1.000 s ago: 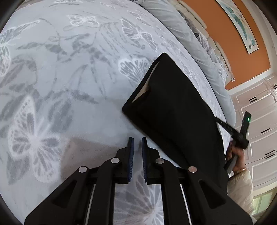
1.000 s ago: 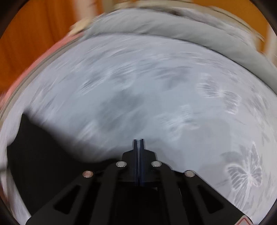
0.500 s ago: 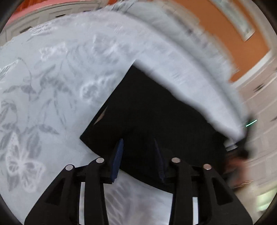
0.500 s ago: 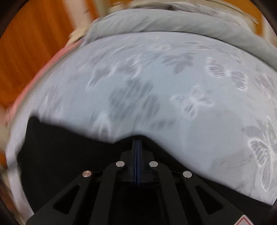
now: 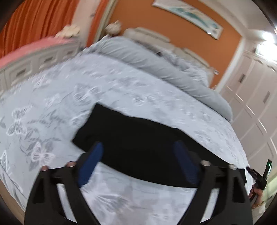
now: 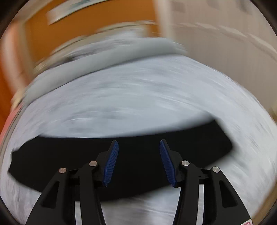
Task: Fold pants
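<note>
While both my hand-held grippers hang above the bed, the pants lie flat on it just beyond their fingertips, a black folded strip running crosswise. My left hand-held gripper has just been opening and stands spread wide, with nothing between its blue pads; the pants show behind the gap, untouched. My right hand-held gripper has also just been opening and is released, its ribbed pads apart over the middle of the pants, gripping nothing.

Under the pants the bedspread is pale grey, printed with white butterflies and darker leaves; in the right wrist view it is smeared by blur. Farther ahead of the left gripper a plain grey duvet is rolled up across the bed. Behind it rises an orange wall with a long framed picture. Off to the right stand white panelled wardrobes. To the left are orange curtains and a white drawer unit with a pink top. At the far right edge of the left wrist view my right hand shows, clasping its gripper's handle, a green light glowing above it.
</note>
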A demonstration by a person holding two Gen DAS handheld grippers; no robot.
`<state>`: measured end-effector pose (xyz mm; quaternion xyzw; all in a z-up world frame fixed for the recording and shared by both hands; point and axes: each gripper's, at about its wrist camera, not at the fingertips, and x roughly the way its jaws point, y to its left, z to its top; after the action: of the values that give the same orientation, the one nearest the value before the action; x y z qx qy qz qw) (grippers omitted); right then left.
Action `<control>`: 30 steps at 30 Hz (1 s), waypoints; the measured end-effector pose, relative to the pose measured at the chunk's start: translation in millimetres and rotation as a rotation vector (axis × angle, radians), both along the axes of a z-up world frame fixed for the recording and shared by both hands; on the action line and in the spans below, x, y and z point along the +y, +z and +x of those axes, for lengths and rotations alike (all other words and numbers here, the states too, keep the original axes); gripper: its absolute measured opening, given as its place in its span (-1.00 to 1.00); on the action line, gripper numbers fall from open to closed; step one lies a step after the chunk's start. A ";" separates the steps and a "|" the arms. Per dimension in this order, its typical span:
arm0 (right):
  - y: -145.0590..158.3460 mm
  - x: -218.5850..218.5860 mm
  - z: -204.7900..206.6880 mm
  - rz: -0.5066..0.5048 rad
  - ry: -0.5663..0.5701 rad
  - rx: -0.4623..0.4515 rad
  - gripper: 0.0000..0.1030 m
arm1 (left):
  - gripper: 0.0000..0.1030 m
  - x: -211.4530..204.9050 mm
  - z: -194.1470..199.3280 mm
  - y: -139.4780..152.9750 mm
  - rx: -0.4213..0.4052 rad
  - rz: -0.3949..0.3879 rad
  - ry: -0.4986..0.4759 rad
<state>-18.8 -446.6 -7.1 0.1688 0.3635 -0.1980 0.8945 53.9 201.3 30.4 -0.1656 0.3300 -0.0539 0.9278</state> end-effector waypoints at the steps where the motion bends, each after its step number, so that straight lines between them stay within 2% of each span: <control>1: -5.6 -22.3 -15.1 0.014 -0.043 0.012 -0.05 | 0.80 -22.6 -6.5 4.5 -0.018 0.012 -0.027; 4: -27.3 -86.1 -53.2 0.025 -0.133 0.072 -0.05 | 0.80 -83.6 -9.9 3.3 -0.006 0.024 -0.117; 9: -45.2 -142.8 -57.7 0.127 -0.131 -0.008 -0.03 | 0.80 -179.3 3.6 -23.3 0.081 0.030 -0.204; 12: -56.1 -154.6 -27.6 0.123 -0.076 0.013 0.29 | 0.80 -226.8 9.8 -42.0 0.083 0.095 -0.225; 13: -64.8 -154.9 -15.3 0.103 -0.048 0.058 -0.02 | 0.80 -237.4 10.9 -48.4 0.076 0.130 -0.224; 14: -74.3 -152.5 -3.1 0.058 -0.015 0.119 -0.56 | 0.80 -247.4 12.4 -55.4 0.066 0.167 -0.229; 15: -74.4 -150.0 0.5 0.029 -0.007 0.143 -0.70 | 0.80 -254.4 14.8 -62.7 0.064 0.200 -0.242; 17: -66.1 -152.9 -6.7 0.027 -0.021 0.071 -0.72 | 0.80 -261.2 17.6 -73.4 0.061 0.280 -0.231; 18: -70.6 -158.3 -9.1 0.049 -0.033 0.063 -0.72 | 0.80 -260.3 19.2 -80.0 0.050 0.333 -0.216; 19: -83.3 -165.8 -8.7 0.092 -0.034 0.089 -0.71 | 0.80 -259.7 21.4 -83.3 0.055 0.356 -0.205; 20: -83.7 -168.0 -11.4 0.107 -0.028 0.075 -0.70 | 0.80 -254.4 27.6 -87.9 0.074 0.363 -0.200; 21: -77.2 -166.3 -13.3 0.099 -0.029 0.072 -0.58 | 0.80 -251.1 31.3 -90.7 0.092 0.350 -0.196; 22: -70.4 -164.6 -15.9 0.088 -0.043 0.063 -0.34 | 0.80 -244.5 36.4 -93.1 0.115 0.319 -0.180; 23: -62.0 -162.4 -23.1 0.077 -0.075 0.039 -0.23 | 0.80 -241.1 37.9 -93.7 0.124 0.295 -0.172; 25: -53.8 -158.6 -38.9 0.113 -0.110 -0.032 0.31 | 0.80 -230.8 40.7 -92.4 0.135 0.251 -0.146; 27: -60.8 -158.3 -44.0 0.181 -0.140 -0.040 0.43 | 0.80 -225.5 39.1 -88.8 0.124 0.237 -0.131; 29: -83.5 -158.1 -33.6 0.254 -0.154 0.043 0.46 | 0.80 -223.6 37.4 -85.6 0.109 0.237 -0.123; 30: -85.9 -154.5 -31.5 0.227 -0.171 0.038 0.47 | 0.81 -223.1 36.2 -84.2 0.105 0.240 -0.123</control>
<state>-50.3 -601.1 -93.0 0.2954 0.3846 -0.2341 0.8426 90.2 -21.8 -53.8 -0.0353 0.3915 -0.0619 0.9174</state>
